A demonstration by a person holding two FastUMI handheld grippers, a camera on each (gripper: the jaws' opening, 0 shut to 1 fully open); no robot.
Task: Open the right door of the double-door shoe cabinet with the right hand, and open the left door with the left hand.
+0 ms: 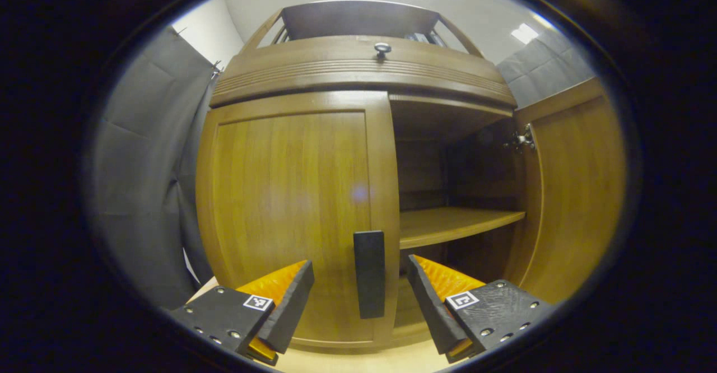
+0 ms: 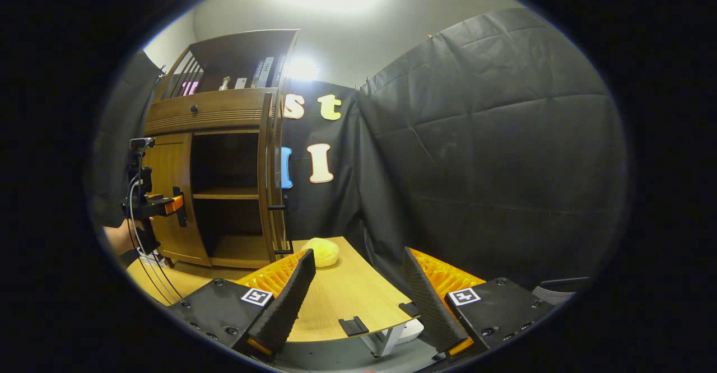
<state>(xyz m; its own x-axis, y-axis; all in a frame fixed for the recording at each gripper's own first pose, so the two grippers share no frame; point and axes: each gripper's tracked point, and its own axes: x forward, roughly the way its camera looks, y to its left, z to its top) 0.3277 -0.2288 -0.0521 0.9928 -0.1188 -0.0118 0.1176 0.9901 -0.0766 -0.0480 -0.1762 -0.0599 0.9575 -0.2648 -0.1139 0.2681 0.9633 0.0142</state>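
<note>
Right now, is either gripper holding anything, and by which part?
Nothing held. Left gripper is open around the left door's handle, fingers apart from it; right gripper is open.

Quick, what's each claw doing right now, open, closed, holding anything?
Left claw: open, empty, lined up either side of the closed left door's handle.
Right claw: open, empty, out over the table, away from the cabinet.

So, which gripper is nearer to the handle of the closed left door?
Left. The left gripper is open around the handle; the right gripper hangs back over the table.
</note>
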